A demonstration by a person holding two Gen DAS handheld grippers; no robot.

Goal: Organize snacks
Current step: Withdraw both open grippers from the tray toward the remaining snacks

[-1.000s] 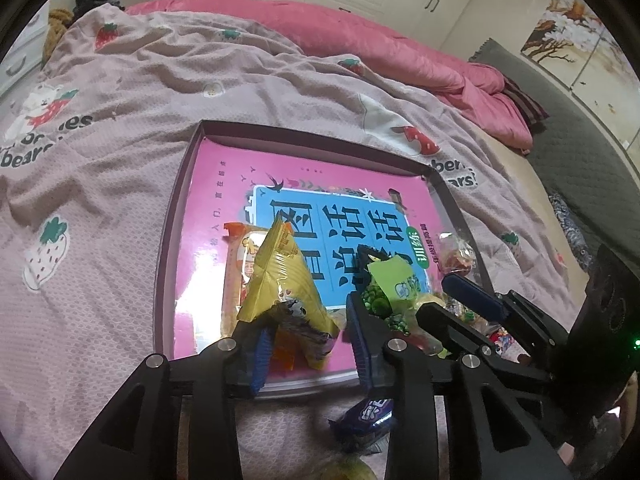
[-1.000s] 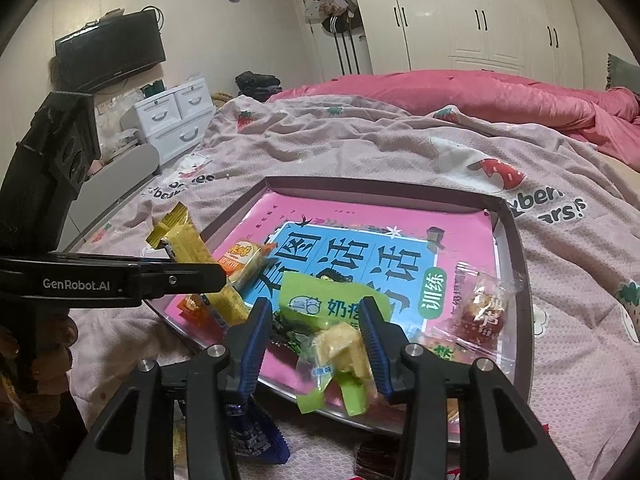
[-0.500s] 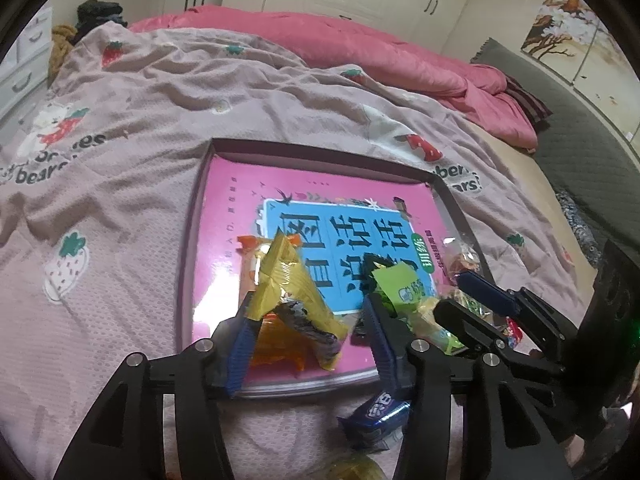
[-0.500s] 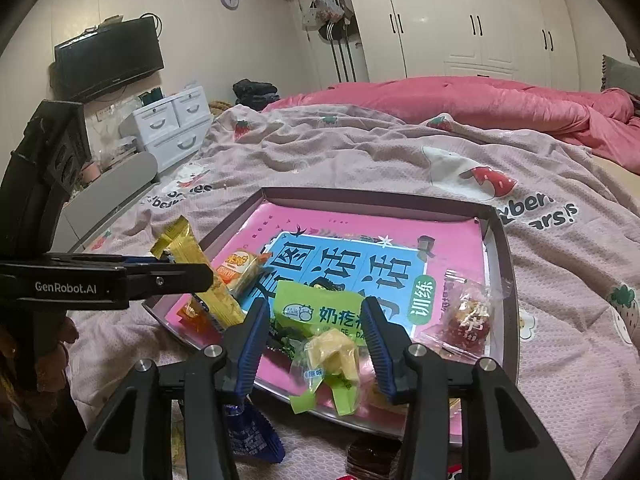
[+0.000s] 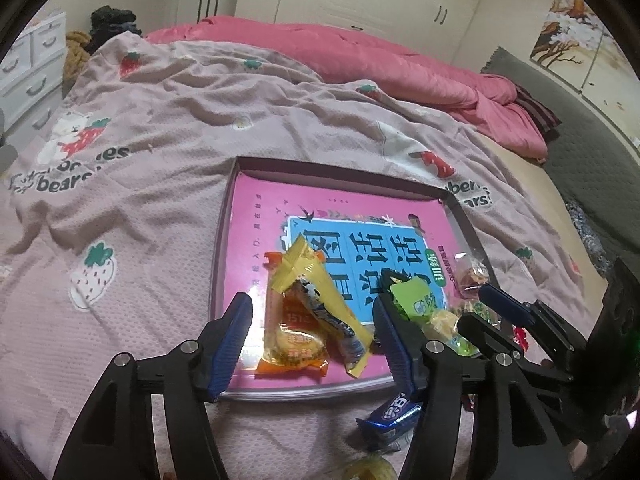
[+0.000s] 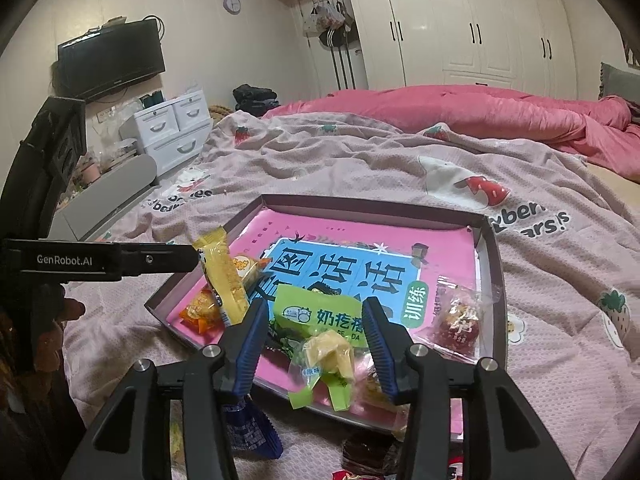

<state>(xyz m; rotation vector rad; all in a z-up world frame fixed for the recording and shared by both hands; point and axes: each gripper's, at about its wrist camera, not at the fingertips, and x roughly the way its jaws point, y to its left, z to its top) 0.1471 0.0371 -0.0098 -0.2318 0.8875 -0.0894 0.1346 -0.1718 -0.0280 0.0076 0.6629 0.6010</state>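
**Snack tray on bed, both grippers released**

I'm working over a bed (image 5: 168,208) with a mauve quilted cover, strawberry and bear print, partial text "bears" readable. A pink duvet (image 6: 480,116) is bunched at the far side. Room: white wardrobe doors (image 6: 480,24), white drawer unit (image 6: 176,128), wall TV (image 6: 112,60), round wall clock (image 6: 232,4), a floral painting (image 5: 576,32) in the left view.

The tray (image 5: 340,170) sits flat on the cover, lined with a pink sheet carrying big Chinese characters on a blue panel; a green oval reads "训练".

Left gripper (image 5: 312,334): jaws have just been opening and now stand wide, pads clear of the yellow packet (image 5: 316,292), which lies between them in the tray's near left corner, leaning over an orange pastry pack (image 5: 292,340). Its side plate reads "GenRobot.AI" in the right view.

Right gripper (image 6: 316,340): jaws have just been opening, moderately apart, around a clear-and-green wrapped candy (image 6: 328,354) at the near edge; I can't tell if the pads touch it. Behind it lies a green pack (image 6: 316,312) marked "Milk" and "奶疙瘩". A clear pack with red contents (image 6: 460,320) lies at the tray's right side. A blue wrapper (image 5: 394,410) lies on the cover outside the tray.
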